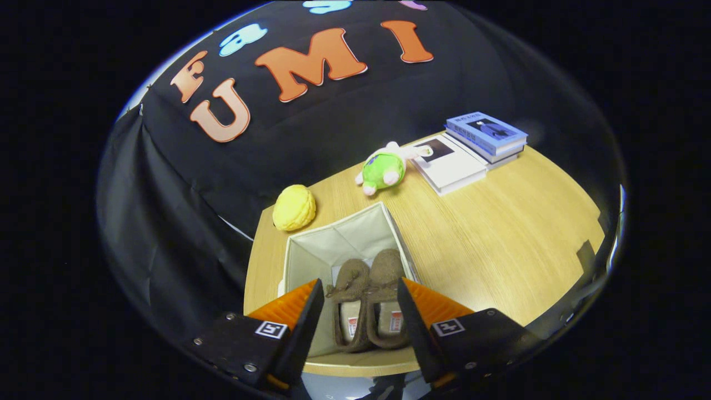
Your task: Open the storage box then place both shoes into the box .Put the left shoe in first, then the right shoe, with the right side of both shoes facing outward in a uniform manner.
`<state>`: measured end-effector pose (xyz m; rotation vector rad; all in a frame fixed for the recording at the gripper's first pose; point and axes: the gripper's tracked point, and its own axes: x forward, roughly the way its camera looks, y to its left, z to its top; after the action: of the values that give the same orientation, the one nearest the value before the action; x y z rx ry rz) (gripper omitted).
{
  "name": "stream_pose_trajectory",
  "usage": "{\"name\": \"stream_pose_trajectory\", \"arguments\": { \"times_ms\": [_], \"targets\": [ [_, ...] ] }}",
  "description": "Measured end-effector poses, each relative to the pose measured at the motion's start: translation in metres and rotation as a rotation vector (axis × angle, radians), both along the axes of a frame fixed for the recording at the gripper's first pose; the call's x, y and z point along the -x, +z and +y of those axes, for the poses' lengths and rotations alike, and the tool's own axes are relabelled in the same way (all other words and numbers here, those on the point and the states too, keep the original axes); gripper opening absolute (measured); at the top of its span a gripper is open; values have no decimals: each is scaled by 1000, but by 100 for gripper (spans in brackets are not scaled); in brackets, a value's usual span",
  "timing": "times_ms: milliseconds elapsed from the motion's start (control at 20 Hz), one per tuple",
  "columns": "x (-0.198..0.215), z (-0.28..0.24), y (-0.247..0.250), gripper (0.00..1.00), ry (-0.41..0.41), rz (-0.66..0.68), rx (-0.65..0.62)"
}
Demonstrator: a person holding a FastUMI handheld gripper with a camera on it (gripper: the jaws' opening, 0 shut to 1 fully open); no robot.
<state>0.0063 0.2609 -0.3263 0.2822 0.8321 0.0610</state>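
Note:
A pale fabric storage box (311,250) stands open on the wooden table (500,233), right below and ahead of my fingers. Two brown fuzzy shoes lie side by side inside it, toes pointing away from me: one shoe (349,303) on the left, the other shoe (387,294) on the right. Their pale insoles show through the gap between my fingers. My gripper (360,316) hangs open above the box's near end, one finger over each side of the pair. Nothing is held between the fingers, and they touch neither shoe.
Beyond the box a yellow round plush (294,208) sits by the table's far left edge. A green and white plush toy (384,168) lies further back. A white book (450,164) and a stack of blue books (487,136) rest at the far right.

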Motion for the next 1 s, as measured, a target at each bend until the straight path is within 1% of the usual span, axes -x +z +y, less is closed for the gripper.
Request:
{"name": "stream_pose_trajectory", "arguments": {
  "times_ms": [50, 100, 150, 400, 550, 800, 1000],
  "targets": [
    [-4, 0, 9, 92, 9, -19, 3],
    [-6, -2, 19, 97, 13, -39, 13],
    [-13, -6, 30, 99, 15, -65, 25],
    [-41, -29, 106, 98, 33, -235, 105],
    [-50, -46, 155, 98, 50, -346, 162],
    [-48, -74, 238, 98, 73, -555, 281],
    [-34, -86, 285, 98, 74, -666, 312]
  ]
}}
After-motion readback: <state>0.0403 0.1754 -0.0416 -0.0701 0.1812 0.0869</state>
